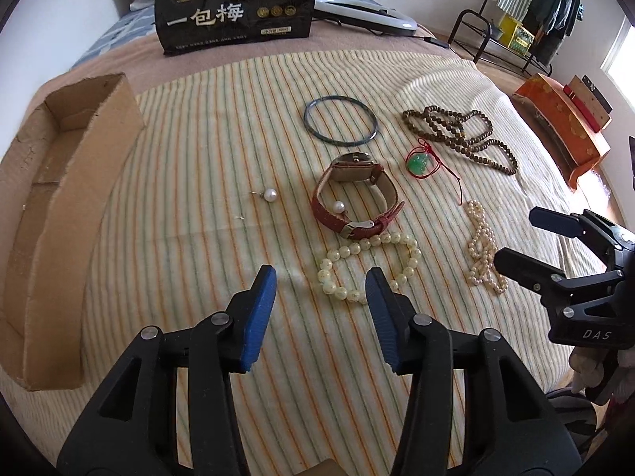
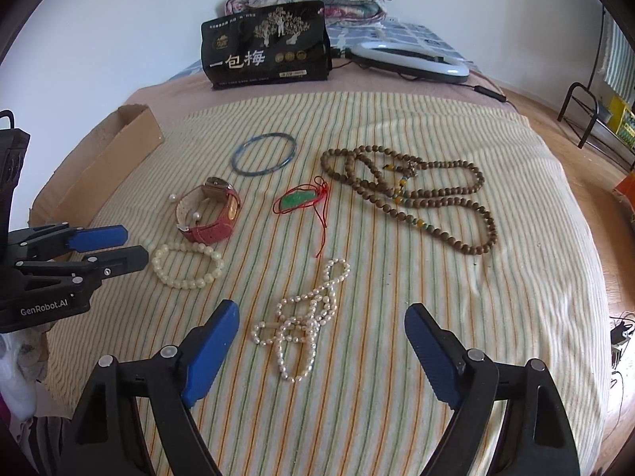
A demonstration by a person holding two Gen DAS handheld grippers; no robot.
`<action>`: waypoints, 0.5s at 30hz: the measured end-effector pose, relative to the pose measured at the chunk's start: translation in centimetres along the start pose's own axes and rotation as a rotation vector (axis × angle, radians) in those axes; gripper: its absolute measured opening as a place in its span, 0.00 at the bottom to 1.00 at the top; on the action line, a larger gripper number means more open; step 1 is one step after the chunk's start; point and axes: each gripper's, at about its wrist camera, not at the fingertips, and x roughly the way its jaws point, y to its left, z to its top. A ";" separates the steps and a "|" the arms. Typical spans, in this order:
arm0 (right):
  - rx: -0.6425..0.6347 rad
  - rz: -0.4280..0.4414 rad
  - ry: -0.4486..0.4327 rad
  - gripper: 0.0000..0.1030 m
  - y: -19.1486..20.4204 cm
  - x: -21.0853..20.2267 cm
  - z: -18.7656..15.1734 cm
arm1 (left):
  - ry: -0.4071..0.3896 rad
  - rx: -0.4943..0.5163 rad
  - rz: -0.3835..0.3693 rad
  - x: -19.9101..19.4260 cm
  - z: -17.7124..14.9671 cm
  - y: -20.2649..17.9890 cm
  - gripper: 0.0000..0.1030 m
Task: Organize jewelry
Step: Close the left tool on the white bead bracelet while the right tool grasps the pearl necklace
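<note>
Lying spread over a striped towel point(image 2: 397, 357) on the bed, the jewelry centres on a red-strapped watch point(image 2: 210, 214). One loose pearl point(image 2: 195, 217) sits inside the watch's strap loop and another pearl point(image 1: 270, 193) lies on its far-left side, toward the cardboard box point(image 1: 59, 218). A thin blue bangle point(image 2: 264, 153) lies beyond the watch, a green pendant point(image 2: 298, 199) on red cord sits just to its right, and a long brown bead necklace point(image 2: 416, 194) lies further right again. A pale bead bracelet point(image 2: 188, 265) rests just in front of the watch, and a tangled pearl necklace point(image 2: 305, 317) lies nearer and to the right of it.

The left hand-held gripper point(image 1: 321, 281) hovers with its jaws spread wide above the pale bracelet, holding nothing. The right hand-held gripper point(image 2: 321, 317) is likewise wide apart and empty, its blue pads either side of the pearl necklace. A black snack bag point(image 2: 268, 45) stands far behind the watch.
</note>
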 end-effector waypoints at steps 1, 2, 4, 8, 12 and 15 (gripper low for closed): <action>-0.003 0.002 0.012 0.84 0.0 0.3 0.2 | 0.003 0.000 0.005 0.2 0.1 -0.1 0.45; -0.008 -0.001 0.019 0.84 0.1 0.6 0.4 | 0.005 0.000 0.005 0.5 0.2 -0.2 0.44; -0.021 -0.002 0.030 0.83 0.2 1.1 0.7 | 0.013 0.000 0.010 1.0 0.3 -0.3 0.44; -0.031 -0.009 0.060 0.83 0.5 2.0 1.1 | 0.033 0.008 0.033 2.1 0.4 -0.3 0.44; -0.046 -0.014 0.081 0.83 1.0 2.8 1.0 | 0.039 0.010 0.043 2.7 0.2 -0.1 0.42; -0.055 -0.026 0.109 0.83 1.3 3.7 0.7 | 0.034 0.006 0.038 2.8 0.1 0.0 0.42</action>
